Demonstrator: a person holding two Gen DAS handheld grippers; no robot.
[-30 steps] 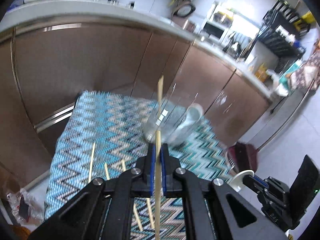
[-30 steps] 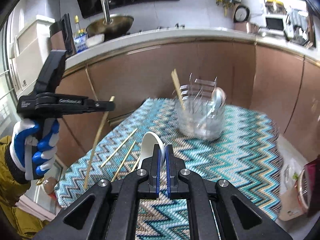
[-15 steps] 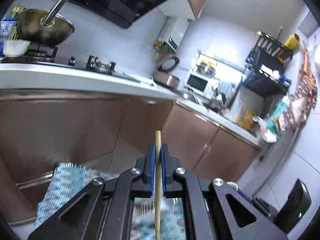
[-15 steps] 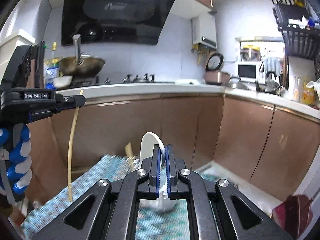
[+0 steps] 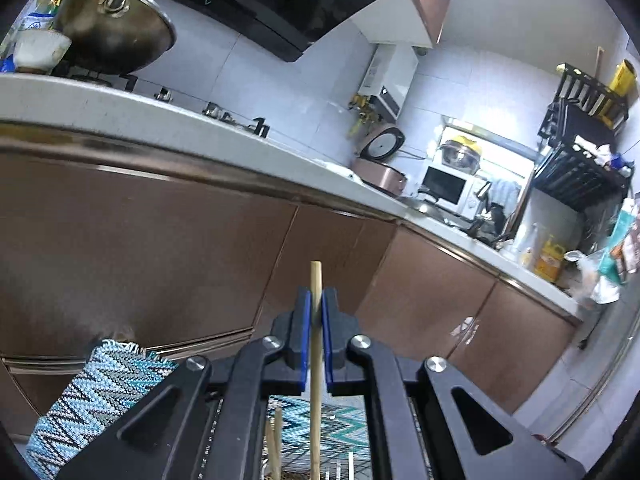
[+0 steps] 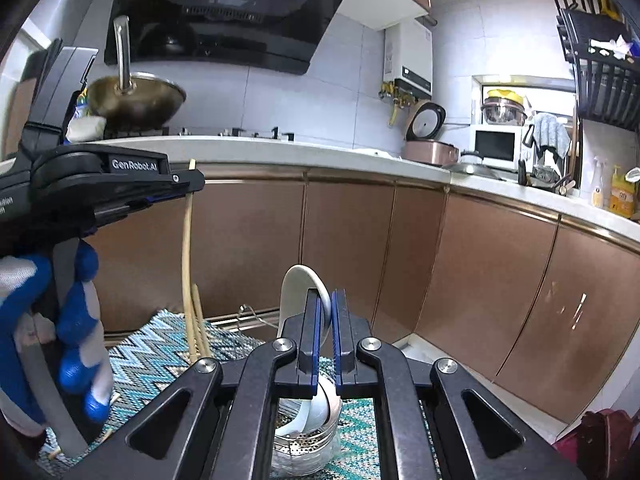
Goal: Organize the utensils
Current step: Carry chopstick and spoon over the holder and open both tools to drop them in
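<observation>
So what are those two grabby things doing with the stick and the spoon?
A person is tidying utensils with a gripper in each hand. The left gripper is shut on a wooden chopstick, held upright. The right gripper is shut on a white spoon. Both hang over the clear utensil holder on the zigzag cloth; the spoon's lower end looks already inside it, where another chopstick stands.

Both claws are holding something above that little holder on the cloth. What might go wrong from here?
The left claw pinches a long chopstick near its top, so the stick might pivot and miss the utensil holder.

The right claw grips a smooth white spoon; it may slip or drop hard onto the spoons already inside.

Both claws are close together and could bump, or tip the holder on the zigzag cloth.
</observation>
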